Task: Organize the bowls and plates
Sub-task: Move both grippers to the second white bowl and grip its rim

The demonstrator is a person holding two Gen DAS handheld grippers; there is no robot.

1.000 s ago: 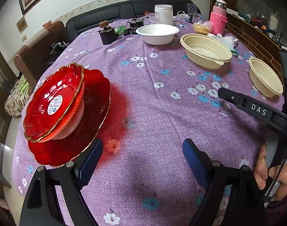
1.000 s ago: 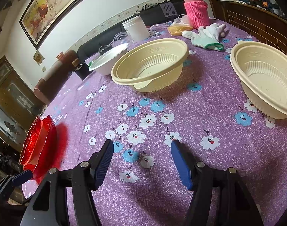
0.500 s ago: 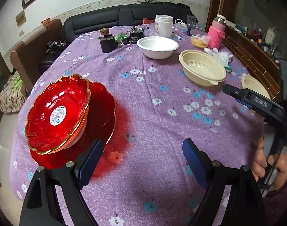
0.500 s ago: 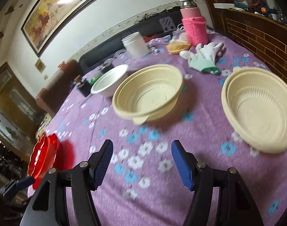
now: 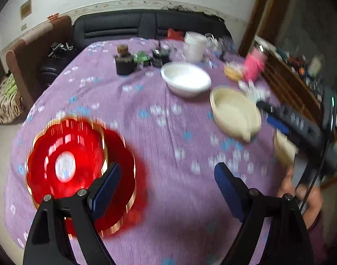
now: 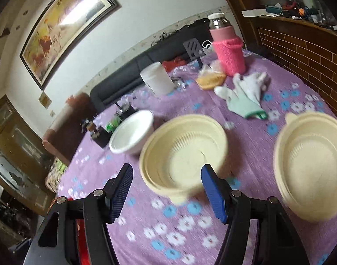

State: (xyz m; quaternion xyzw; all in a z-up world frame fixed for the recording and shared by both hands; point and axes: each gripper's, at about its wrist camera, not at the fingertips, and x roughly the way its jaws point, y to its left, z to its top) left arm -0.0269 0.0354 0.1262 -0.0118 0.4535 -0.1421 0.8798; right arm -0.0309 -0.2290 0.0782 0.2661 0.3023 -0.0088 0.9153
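- The two cream plastic bowls stand upright, mouths up; they are round, so no long axis. The nearer cream bowl point(image 6: 183, 154) has a ribbed inner wall and a small tab on its rim at about 6 o'clock. The second cream bowl point(image 6: 311, 167) sits at 3 o'clock of it, apart from it.
- A white bowl point(image 6: 132, 135), smooth and round, stands at 10 o'clock of the nearer cream bowl, very near; I cannot tell if they touch.
- The red plates point(image 5: 80, 165) have scalloped gold rims and are glossy. A smaller one is stacked on a wider one, at 8 o'clock on the desk point(image 5: 164, 132), which has a purple flowered cloth. This view is blurred.
- The right tool point(image 6: 166, 190) has its blue ribbed pads wide apart and holds nothing; it is above the near rim of the nearer cream bowl.
- The left tool point(image 5: 166, 190) is also wide apart and empty; its left finger point(image 5: 106, 187) shows in front of the red plates.
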